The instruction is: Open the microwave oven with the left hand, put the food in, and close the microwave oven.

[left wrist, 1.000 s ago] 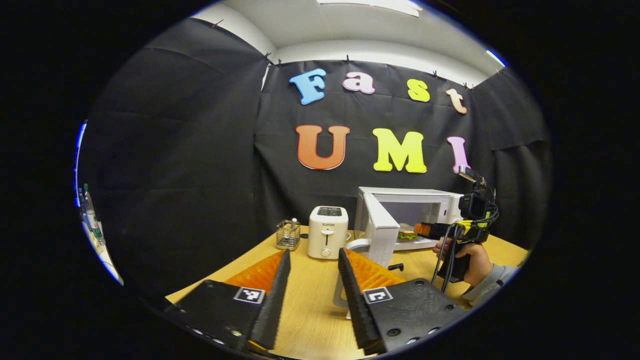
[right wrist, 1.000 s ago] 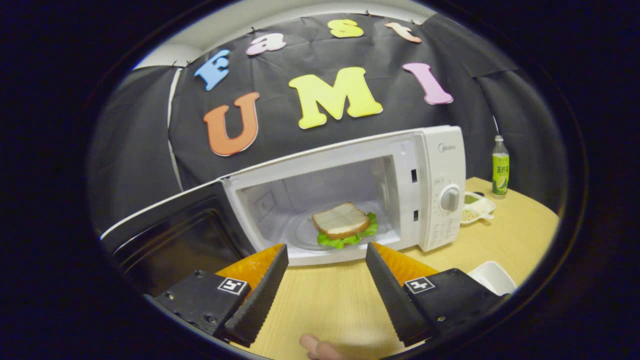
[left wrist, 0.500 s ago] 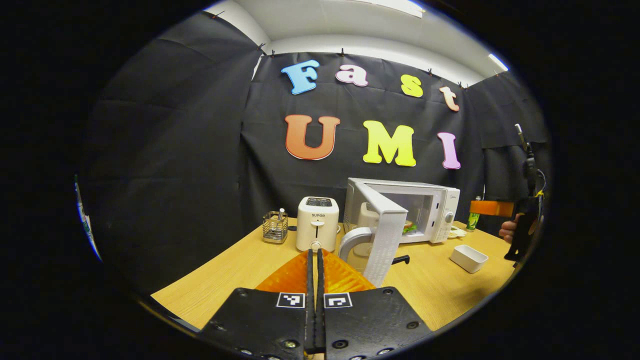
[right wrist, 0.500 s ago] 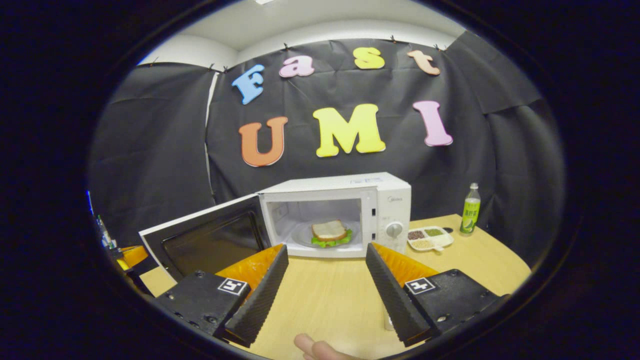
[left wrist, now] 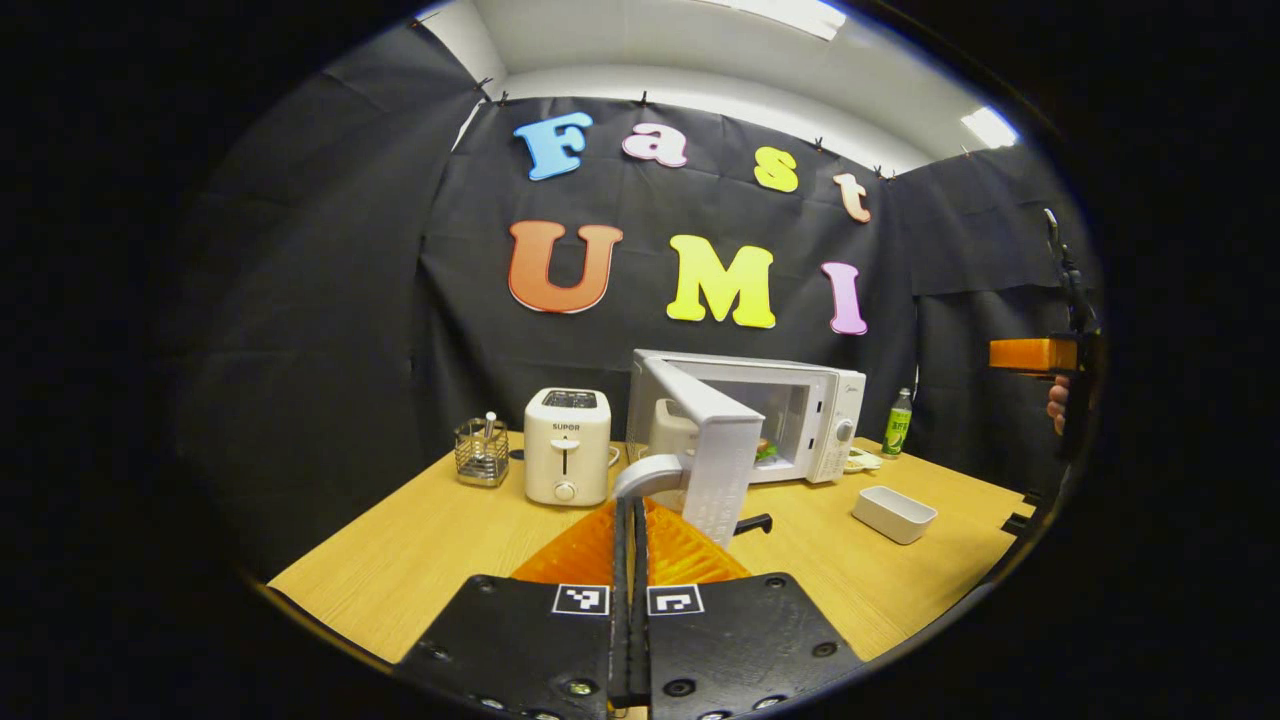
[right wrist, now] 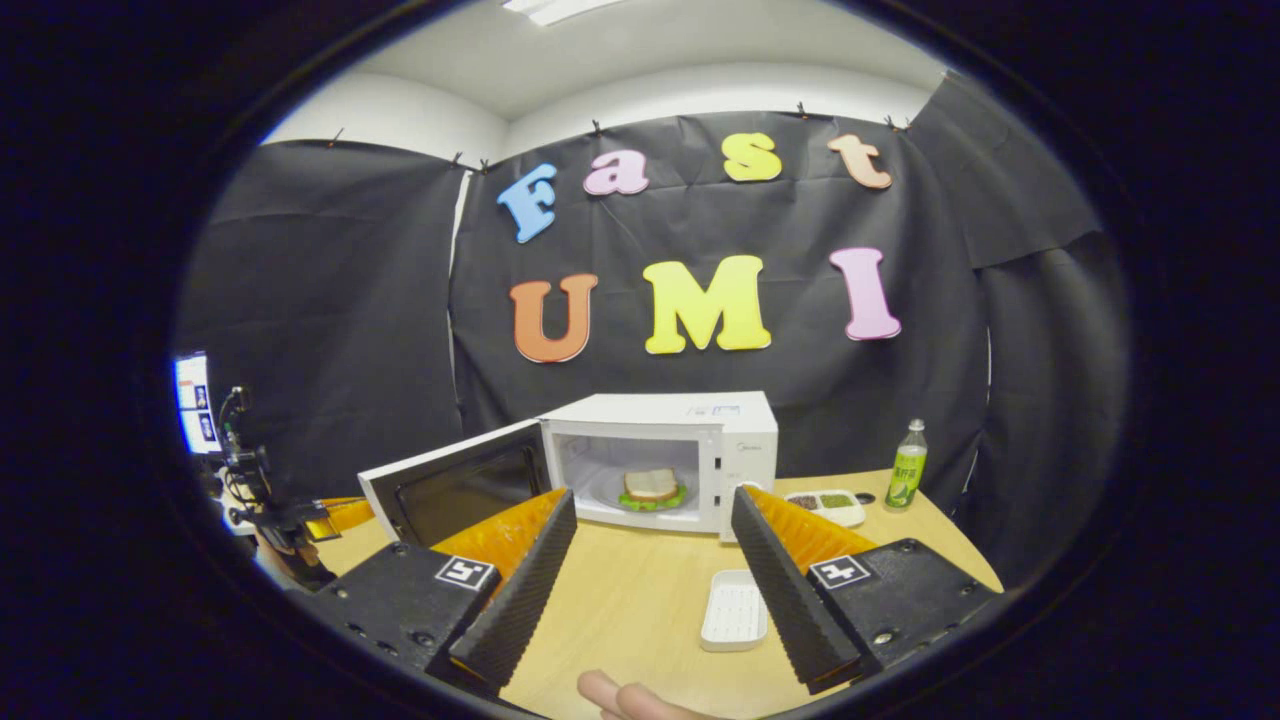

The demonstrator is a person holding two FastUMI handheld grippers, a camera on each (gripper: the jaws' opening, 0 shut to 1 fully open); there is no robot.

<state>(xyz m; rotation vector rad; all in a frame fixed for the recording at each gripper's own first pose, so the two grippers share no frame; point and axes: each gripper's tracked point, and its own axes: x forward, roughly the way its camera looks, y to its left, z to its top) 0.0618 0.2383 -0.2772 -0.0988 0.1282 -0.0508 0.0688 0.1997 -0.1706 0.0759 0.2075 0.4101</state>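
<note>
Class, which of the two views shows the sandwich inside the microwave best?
The right gripper view: it faces the open microwave, so the sandwich shows whole. In the left gripper view the door hides most of it, leaving a sliver.

Sandwich (right wrist: 652, 487) inside white microwave (right wrist: 690, 450), door (right wrist: 455, 480) open

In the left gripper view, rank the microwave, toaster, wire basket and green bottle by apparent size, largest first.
1. microwave
2. toaster
3. wire basket
4. green bottle, though it stands farther back, so its true size is unsure.
</note>
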